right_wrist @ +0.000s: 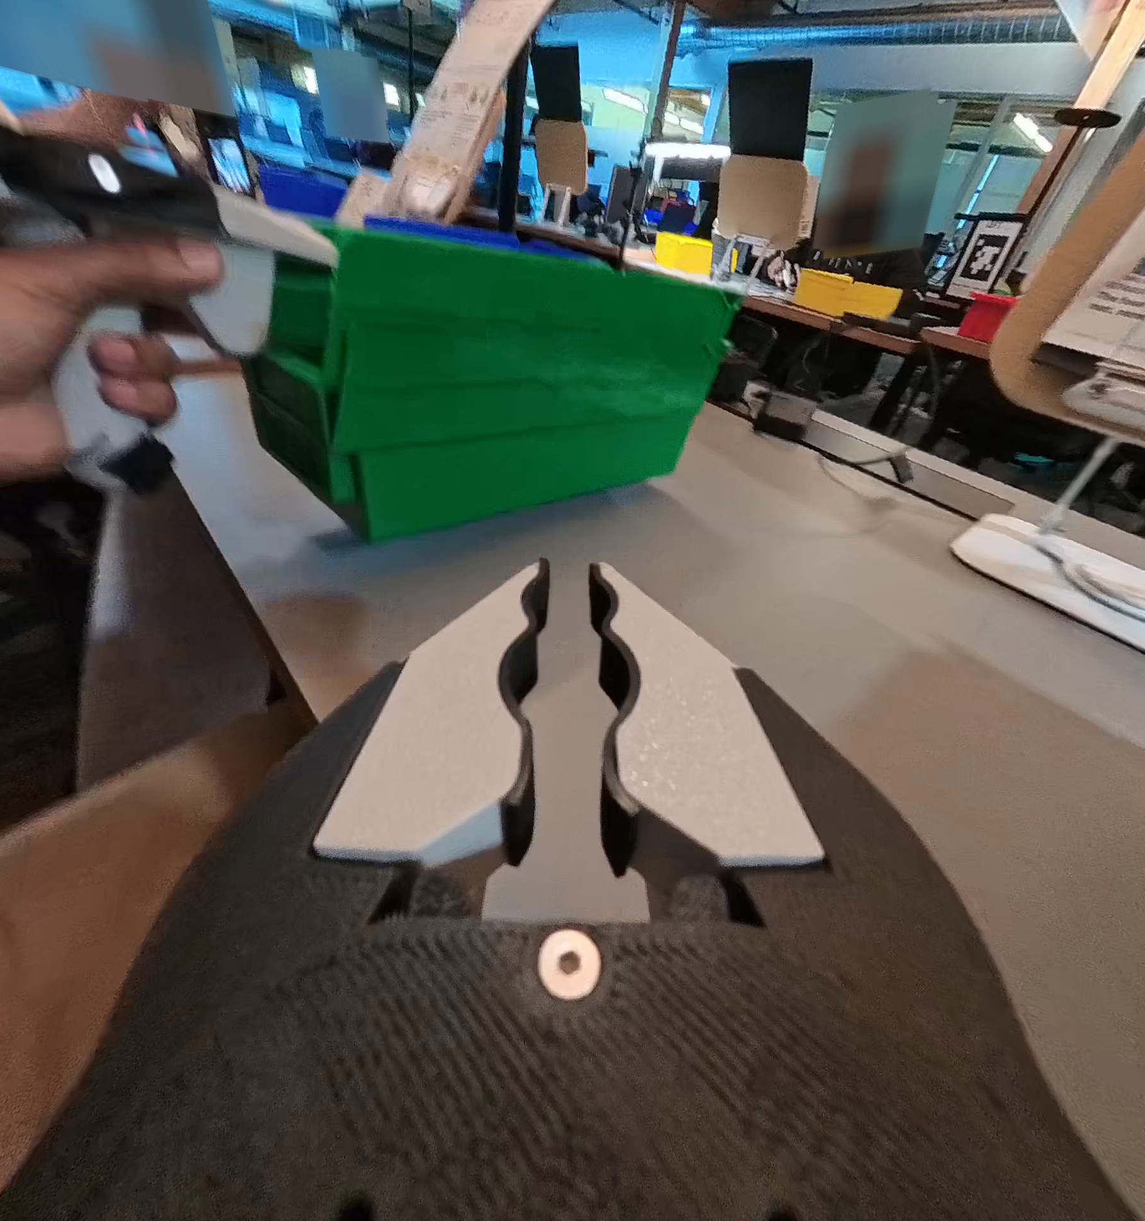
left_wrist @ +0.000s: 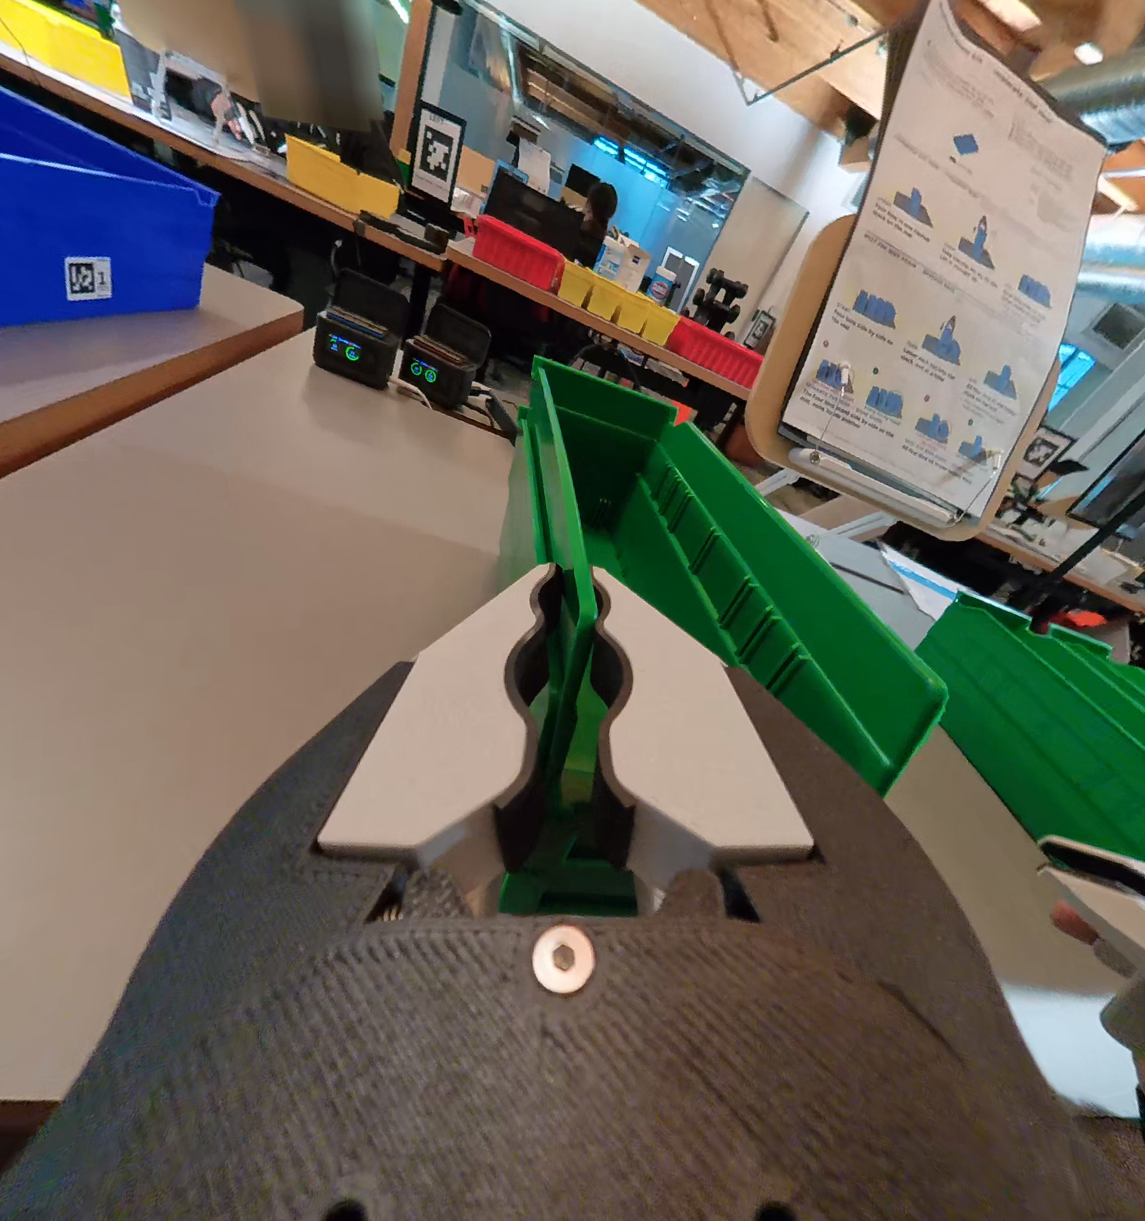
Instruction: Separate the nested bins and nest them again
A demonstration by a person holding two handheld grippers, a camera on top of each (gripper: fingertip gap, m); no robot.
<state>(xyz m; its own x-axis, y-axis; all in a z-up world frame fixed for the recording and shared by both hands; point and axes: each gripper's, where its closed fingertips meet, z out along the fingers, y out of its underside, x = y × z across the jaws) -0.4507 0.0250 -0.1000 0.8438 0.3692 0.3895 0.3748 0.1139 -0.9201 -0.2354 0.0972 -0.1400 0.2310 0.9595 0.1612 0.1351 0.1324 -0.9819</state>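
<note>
My left gripper (left_wrist: pixel 573 581) is shut on the side wall of a green bin (left_wrist: pixel 688 561), which stretches forward and is tilted up off the bins below. More green bin (left_wrist: pixel 1052 727) lies lower right. In the right wrist view the nested green bins (right_wrist: pixel 490 396) stand on the grey table (right_wrist: pixel 820 628). A hand holds the left gripper (right_wrist: pixel 305 248) at their top left rim. My right gripper (right_wrist: pixel 568 568) hovers over the table short of the bins, empty, its jaws a narrow gap apart. It also shows at the right edge of the left wrist view (left_wrist: pixel 1111 892).
A blue bin (left_wrist: pixel 61 218) sits on a raised table at the left. Two black charger cases (left_wrist: pixel 358 337) stand at the table's far edge. An instruction sheet on a stand (left_wrist: pixel 939 264) is at the right, its white base (right_wrist: pixel 1052 561) on the table.
</note>
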